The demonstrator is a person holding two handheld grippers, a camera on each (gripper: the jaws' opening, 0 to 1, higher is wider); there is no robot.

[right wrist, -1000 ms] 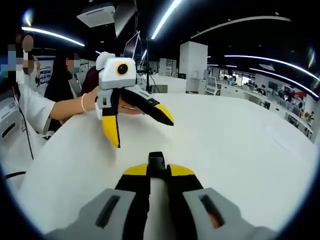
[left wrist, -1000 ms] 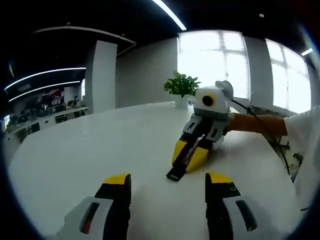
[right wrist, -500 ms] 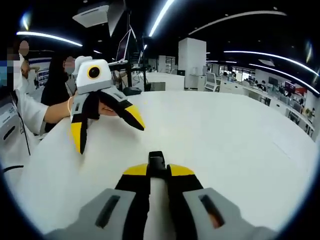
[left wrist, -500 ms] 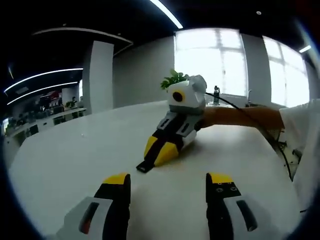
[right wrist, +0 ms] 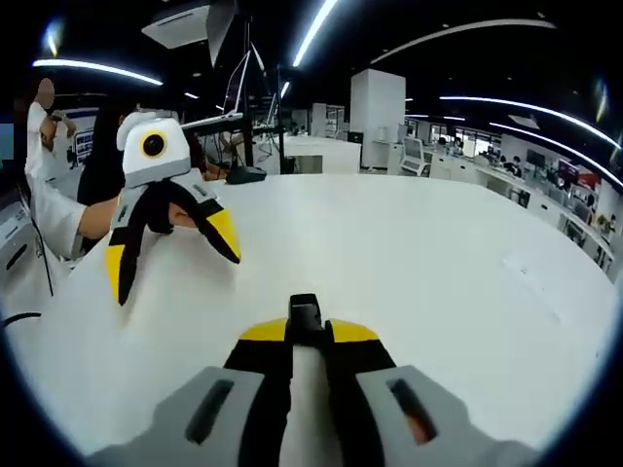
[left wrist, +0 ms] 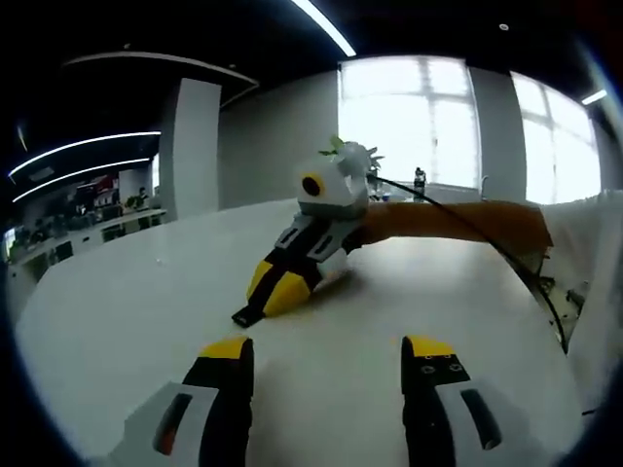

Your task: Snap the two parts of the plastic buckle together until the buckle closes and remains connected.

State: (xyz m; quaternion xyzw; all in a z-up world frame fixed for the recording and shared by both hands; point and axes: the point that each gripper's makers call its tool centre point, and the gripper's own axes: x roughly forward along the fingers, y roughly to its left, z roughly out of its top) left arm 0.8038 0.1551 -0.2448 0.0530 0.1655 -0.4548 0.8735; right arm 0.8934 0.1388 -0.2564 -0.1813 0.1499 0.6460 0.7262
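You have nothing readable here: no text, label, brand, number or sign can be made out in either view, neither on the grippers' casings nor on the white table [right wrist: 438, 263]; anything that might be print in the office background is too small and blurred to read

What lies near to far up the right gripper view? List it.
Right gripper, shut on buckle part → bare white table → left gripper, open, off to the left → office desks.
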